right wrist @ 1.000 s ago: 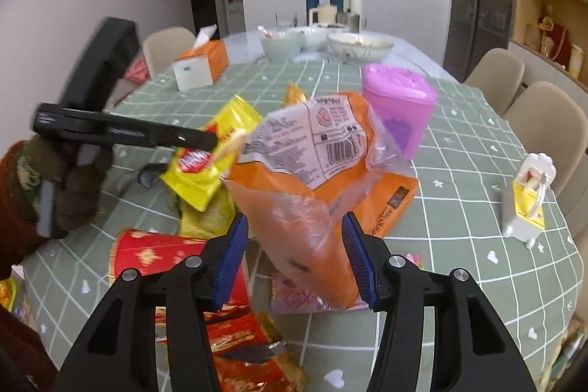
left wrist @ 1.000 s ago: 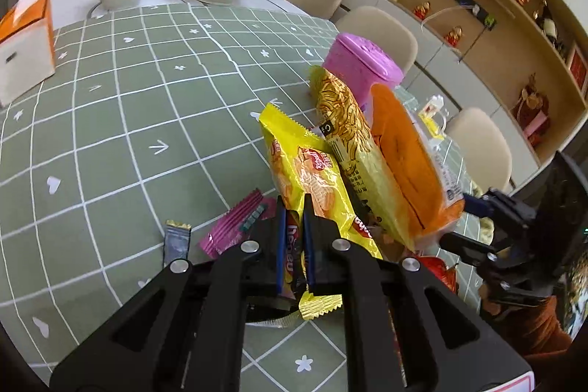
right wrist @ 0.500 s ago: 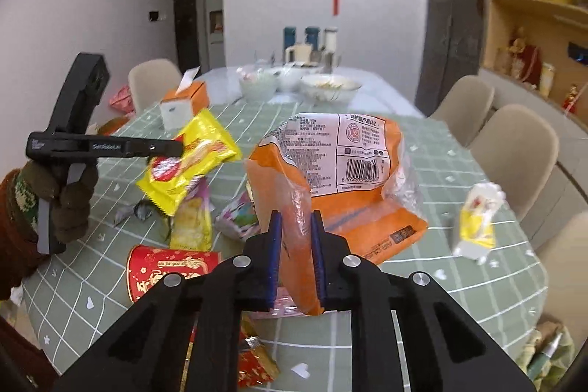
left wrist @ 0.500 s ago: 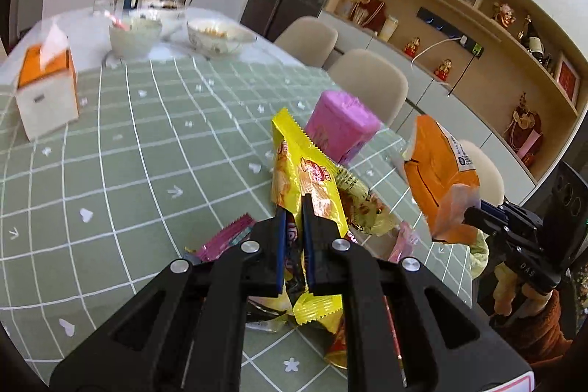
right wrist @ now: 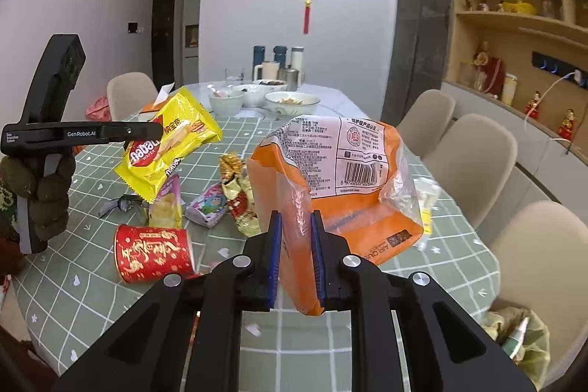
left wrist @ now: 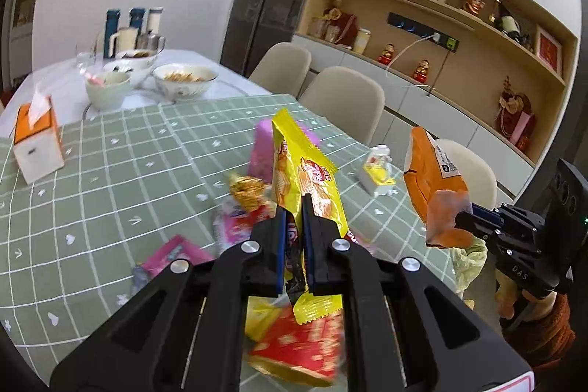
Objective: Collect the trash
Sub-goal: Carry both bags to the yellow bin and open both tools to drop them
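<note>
Right now I have both tongs loaded: my left gripper (left wrist: 294, 226) is pinched tight on the lower end of the yellow wafer packet (left wrist: 305, 179), and my right gripper (right wrist: 297, 245) is clamped on a fold of the orange-and-clear plastic bag (right wrist: 341, 179). Both pieces hang in the air above the table (right wrist: 422, 267), clear of the pile, which I judge is so they can be carried off without dragging other litter along. I gripped each by an edge because thin film gives no other purchase.

At the lower right of the right wrist view, off the table edge, I see a pale green bag (right wrist: 522, 337) with something in it already; I take that as the likely drop point, though I can't be sure.

More trash lies on the green checked cloth: a red paper cup (right wrist: 154, 252) on its side, a gold crinkled wrapper (right wrist: 235, 179), a small purple packet (right wrist: 207, 206) and a crumpled silver scrap (right wrist: 121, 204). The beige chairs (right wrist: 474, 164) crowd the table's right side near the route to that bag. Bowls (right wrist: 292, 103) and flasks (right wrist: 279, 57) stand well apart at the far end.
</note>
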A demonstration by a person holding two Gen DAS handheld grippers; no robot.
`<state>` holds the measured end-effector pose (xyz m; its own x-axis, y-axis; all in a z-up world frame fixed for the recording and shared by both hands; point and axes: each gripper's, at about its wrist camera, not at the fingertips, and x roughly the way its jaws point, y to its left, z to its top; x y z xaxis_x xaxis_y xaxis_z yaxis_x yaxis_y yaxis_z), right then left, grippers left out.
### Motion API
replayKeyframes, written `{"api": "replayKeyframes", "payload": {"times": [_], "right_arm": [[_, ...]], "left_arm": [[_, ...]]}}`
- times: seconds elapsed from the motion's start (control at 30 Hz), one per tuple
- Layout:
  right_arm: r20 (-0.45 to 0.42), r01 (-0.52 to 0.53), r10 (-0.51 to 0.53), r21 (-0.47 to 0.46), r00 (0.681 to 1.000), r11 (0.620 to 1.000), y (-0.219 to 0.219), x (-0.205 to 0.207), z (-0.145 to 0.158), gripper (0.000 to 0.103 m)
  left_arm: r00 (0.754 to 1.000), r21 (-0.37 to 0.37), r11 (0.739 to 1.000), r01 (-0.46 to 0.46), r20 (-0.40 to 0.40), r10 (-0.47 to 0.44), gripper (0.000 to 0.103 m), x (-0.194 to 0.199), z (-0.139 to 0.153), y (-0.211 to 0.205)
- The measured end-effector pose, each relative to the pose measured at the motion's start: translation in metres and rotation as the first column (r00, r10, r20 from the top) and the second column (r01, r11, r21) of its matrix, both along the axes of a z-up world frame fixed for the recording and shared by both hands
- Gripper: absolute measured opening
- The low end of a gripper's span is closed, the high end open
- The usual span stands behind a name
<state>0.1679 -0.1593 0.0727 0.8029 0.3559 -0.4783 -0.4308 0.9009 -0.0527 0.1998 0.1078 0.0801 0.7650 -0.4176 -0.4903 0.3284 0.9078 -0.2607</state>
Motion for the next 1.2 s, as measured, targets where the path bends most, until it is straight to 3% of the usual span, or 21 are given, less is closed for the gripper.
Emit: {"api": "replayKeyframes", "payload": {"times": [0.2, 0.43, 0.93, 1.2], "right_arm": [[0.025, 0.088, -0.089, 0.036, 0.996, 0.995, -0.055, -0.021, 0.006, 0.016], [0.061, 0.181, -0.18, 0.002, 0.982, 0.984, -0.113, -0.052, 0.012, 0.016], [0.019, 0.391, -0.393, 0.065, 0.919, 0.918, -0.245, -0.078, -0.013, 0.016], [-0.041, 0.442, -0.44, 0.124, 0.897, 0.888, -0.289, -0.063, -0.031, 0.016]], "left_arm": [[0.997, 0.014, 0.998, 0.055, 0.057, -0.056, 0.008, -0.013, 0.014, -0.053], [0.986, -0.02, 0.988, 0.15, 0.079, -0.148, 0.008, -0.021, 0.018, -0.126], [0.926, -0.037, 0.926, 0.377, -0.019, -0.378, 0.008, -0.004, -0.01, -0.279], [0.912, -0.04, 0.915, 0.401, -0.08, -0.403, 0.008, 0.007, -0.028, -0.309]]}}
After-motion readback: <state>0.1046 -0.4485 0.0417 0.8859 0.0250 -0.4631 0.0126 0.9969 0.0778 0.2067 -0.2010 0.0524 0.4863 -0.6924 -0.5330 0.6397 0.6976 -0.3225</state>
